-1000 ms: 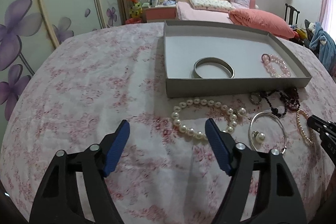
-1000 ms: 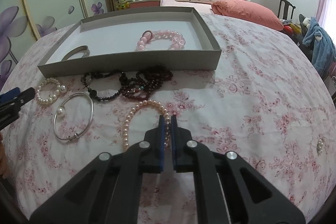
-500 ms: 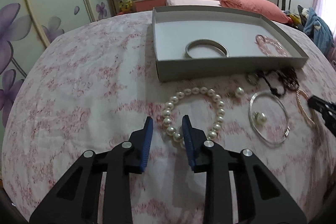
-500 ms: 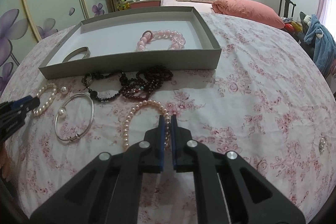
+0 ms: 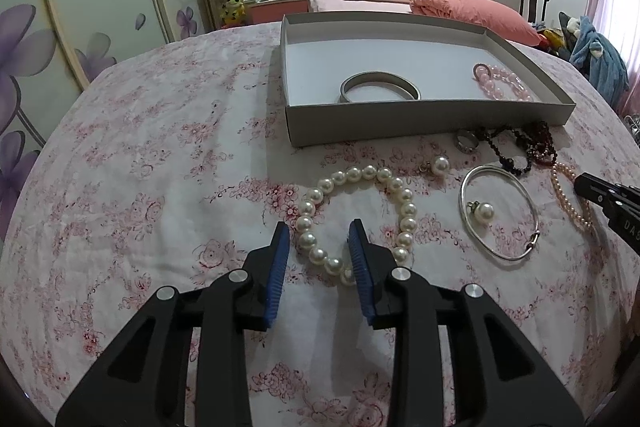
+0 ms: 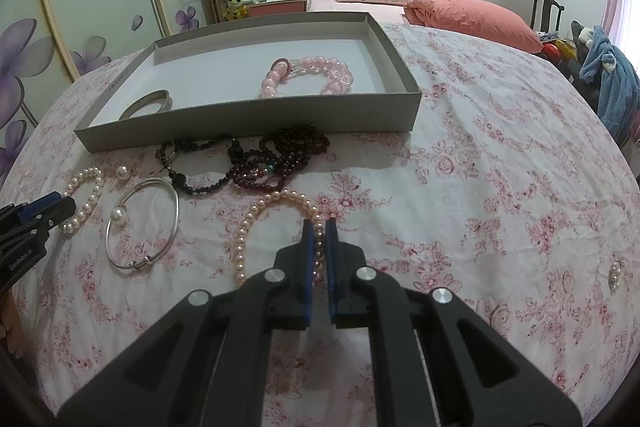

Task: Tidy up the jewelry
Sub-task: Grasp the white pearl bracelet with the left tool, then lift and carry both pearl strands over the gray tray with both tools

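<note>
A grey tray [image 5: 424,121] [image 6: 256,119] on the floral cloth holds a silver bangle [image 5: 380,87] [image 6: 146,103] and a pink bead bracelet [image 5: 502,87] [image 6: 308,77]. My left gripper [image 5: 320,239] is open, its jaws straddling the near-left strand of a white pearl bracelet [image 5: 356,215] [image 6: 82,199]. My right gripper [image 6: 319,233] is shut on the strand of a small pink pearl bracelet [image 6: 276,227] [image 5: 570,195] lying on the cloth. A thin silver hoop with a pearl [image 5: 500,211] [image 6: 142,223] lies between them.
Dark bead strands [image 6: 256,159] [image 5: 520,147] and a silver ring [image 5: 467,143] lie against the tray's front wall. A loose pearl [image 5: 440,165] sits near them. A small trinket [image 6: 614,273] lies far right. A bed and wardrobe stand behind.
My left gripper moved forward onto the white pearl bracelet and its jaws narrowed from wide open to straddle the strand. My right gripper stayed shut on the pink pearl strand.
</note>
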A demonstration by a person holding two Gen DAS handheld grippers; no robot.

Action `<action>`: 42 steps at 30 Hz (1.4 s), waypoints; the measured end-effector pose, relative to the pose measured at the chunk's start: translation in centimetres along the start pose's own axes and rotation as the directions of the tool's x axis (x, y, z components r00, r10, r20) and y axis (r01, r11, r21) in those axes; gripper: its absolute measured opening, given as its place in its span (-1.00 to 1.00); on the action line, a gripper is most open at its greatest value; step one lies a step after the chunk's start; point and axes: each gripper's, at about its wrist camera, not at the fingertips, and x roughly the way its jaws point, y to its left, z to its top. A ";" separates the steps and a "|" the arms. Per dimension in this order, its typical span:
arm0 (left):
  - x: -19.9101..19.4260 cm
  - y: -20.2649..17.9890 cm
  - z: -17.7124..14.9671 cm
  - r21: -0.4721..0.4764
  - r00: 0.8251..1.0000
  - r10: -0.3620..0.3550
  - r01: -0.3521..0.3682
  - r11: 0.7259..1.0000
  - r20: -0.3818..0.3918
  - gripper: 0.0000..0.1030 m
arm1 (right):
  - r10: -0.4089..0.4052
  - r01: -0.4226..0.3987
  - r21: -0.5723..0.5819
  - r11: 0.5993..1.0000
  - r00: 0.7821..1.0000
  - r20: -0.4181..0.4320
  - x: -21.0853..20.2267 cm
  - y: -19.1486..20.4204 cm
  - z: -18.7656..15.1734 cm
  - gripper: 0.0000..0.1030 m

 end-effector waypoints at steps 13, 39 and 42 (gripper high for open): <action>0.0 0.3 -0.1 -0.016 1.000 -0.017 0.017 1.000 0.001 -0.36 | 0.007 -0.007 0.005 1.000 1.000 0.000 0.0 0.0 0.1 -0.85; -1.7 2.5 0.0 -0.105 0.997 -0.065 0.069 0.992 0.049 -0.80 | 0.101 -0.110 0.065 0.992 0.987 0.127 -3.3 -0.5 0.8 -0.88; -2.8 2.4 0.3 -0.103 0.992 -0.082 0.092 0.990 0.094 -0.80 | 0.132 -0.144 0.062 0.988 0.977 0.168 -4.5 -0.1 1.1 -0.88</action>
